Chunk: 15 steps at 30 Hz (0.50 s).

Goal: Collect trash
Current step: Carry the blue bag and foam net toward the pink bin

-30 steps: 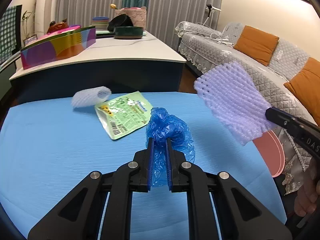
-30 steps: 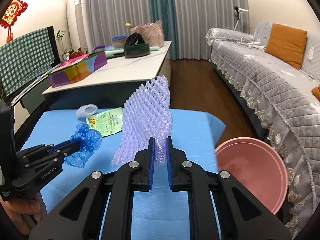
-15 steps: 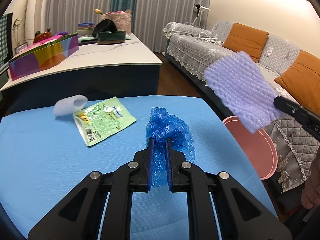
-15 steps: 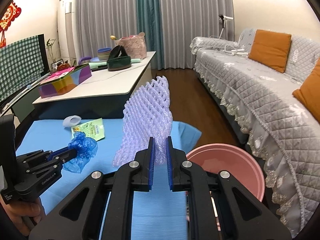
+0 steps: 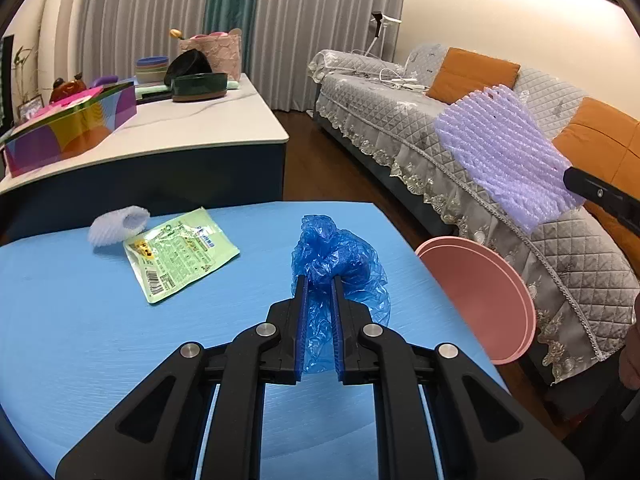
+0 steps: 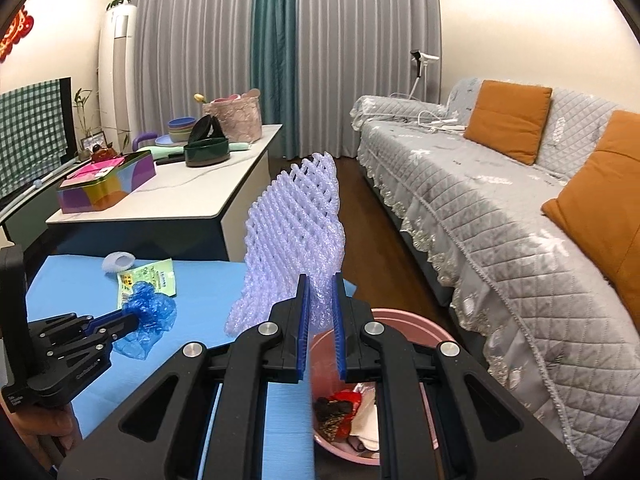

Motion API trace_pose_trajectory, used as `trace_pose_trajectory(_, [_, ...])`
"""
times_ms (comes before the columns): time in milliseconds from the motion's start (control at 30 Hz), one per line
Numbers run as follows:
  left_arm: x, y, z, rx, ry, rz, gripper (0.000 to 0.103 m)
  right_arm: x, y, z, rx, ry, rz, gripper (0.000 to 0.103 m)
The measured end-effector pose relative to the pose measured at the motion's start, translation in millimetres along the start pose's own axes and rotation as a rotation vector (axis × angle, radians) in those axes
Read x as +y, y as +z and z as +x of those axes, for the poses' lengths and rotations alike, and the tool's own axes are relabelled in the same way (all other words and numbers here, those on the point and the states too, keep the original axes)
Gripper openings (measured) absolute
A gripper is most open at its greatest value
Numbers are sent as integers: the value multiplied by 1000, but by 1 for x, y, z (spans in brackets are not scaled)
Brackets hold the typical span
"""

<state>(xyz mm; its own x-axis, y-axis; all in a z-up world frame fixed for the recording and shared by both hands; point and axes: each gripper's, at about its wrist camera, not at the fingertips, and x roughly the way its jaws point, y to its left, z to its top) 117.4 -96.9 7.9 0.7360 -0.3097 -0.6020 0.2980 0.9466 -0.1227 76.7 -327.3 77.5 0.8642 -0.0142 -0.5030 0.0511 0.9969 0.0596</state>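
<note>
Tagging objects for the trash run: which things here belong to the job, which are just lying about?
Job:
- blue plastic bag, in left gripper
- foam net, in right gripper
- green wrapper
- small foam sleeve
- pink bin

Lying about:
- colourful box
- dark bowl
- orange cushions
- sofa

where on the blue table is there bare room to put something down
The blue table is bare across its near half, between the green packet and the camera, and along its left side. The far edge is crowded: the white foam sleeve touches the packet. The pink bin beside the table already holds trash.
</note>
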Motion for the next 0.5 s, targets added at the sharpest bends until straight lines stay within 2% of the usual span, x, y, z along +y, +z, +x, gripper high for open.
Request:
trace_pose_trajectory(267, [-13, 19, -7, -25, -25, 20, 11, -18, 22, -10, -1, -1, 21, 11])
trace_pose_trajectory(500, [-29, 31, -3, -37, -46, 27, 11, -37, 35, -13, -9, -37, -39, 11])
